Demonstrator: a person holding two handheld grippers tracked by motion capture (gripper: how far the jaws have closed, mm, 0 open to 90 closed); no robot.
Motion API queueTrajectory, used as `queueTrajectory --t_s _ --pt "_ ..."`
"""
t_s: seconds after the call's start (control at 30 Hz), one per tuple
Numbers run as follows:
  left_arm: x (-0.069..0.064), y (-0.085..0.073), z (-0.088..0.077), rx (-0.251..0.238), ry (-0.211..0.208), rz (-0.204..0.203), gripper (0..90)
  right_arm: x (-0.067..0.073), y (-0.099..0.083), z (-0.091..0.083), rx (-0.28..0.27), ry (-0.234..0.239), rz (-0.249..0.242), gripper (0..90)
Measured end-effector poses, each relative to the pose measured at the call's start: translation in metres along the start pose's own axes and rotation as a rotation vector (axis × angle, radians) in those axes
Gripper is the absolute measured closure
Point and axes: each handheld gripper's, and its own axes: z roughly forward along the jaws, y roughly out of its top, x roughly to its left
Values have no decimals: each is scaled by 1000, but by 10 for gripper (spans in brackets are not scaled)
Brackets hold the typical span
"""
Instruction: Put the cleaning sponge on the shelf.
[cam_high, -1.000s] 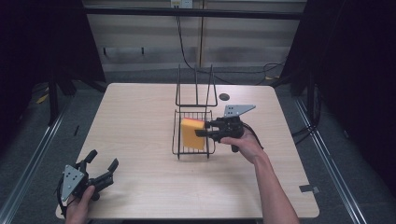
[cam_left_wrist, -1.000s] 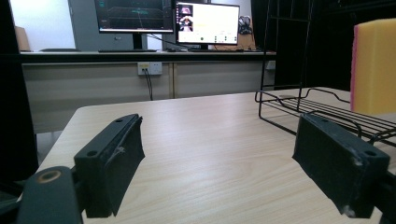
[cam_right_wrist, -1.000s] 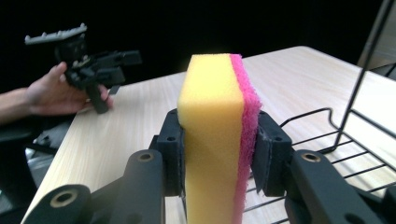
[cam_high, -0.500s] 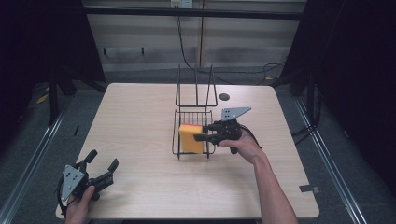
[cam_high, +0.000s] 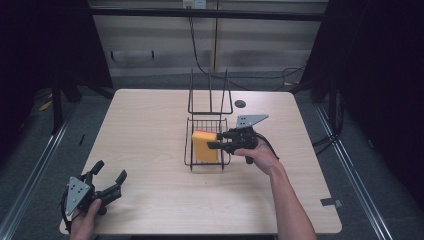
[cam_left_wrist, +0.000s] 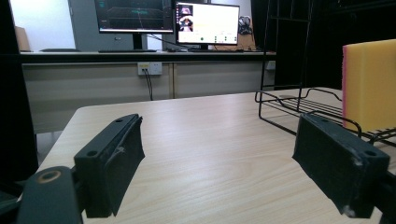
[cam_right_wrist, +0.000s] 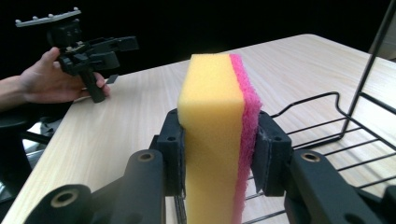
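At the lower left of the high view the left gripper (cam_high: 107, 184) rests wide open over the desk (cam_high: 150, 130), and farther up, near the middle, the right gripper (cam_high: 214, 141) squeezes the yellow sponge (cam_high: 204, 146) standing in the black wire rack (cam_high: 210, 164).

In the right gripper view the sponge (cam_right_wrist: 217, 140) runs off the bottom edge, so its lower end beside the wire rack (cam_right_wrist: 336, 135) cannot be seen. In the left gripper view the sponge's right side is cut off. From above, the right hand-held gripper (cam_high: 216, 140) covers part of the sponge's face; the rack's wires are too fine to count.
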Motion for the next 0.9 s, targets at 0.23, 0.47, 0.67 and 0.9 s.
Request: queueTrajectory --t_s 0.23,0.47,0.67,0.9 --pt "0 0 0 -2 0 -5 156 0 -1 -2 5 14 -4 610" --pt "0 0 0 0 -1 0 156 3 -1 -2 18 28 -11 605" --pt "0 0 0 0 -1 0 156 4 0 -3 39 32 -12 593" --pt "0 0 0 -4 1 -7 156 6 -1 -1 98 47 -7 534"
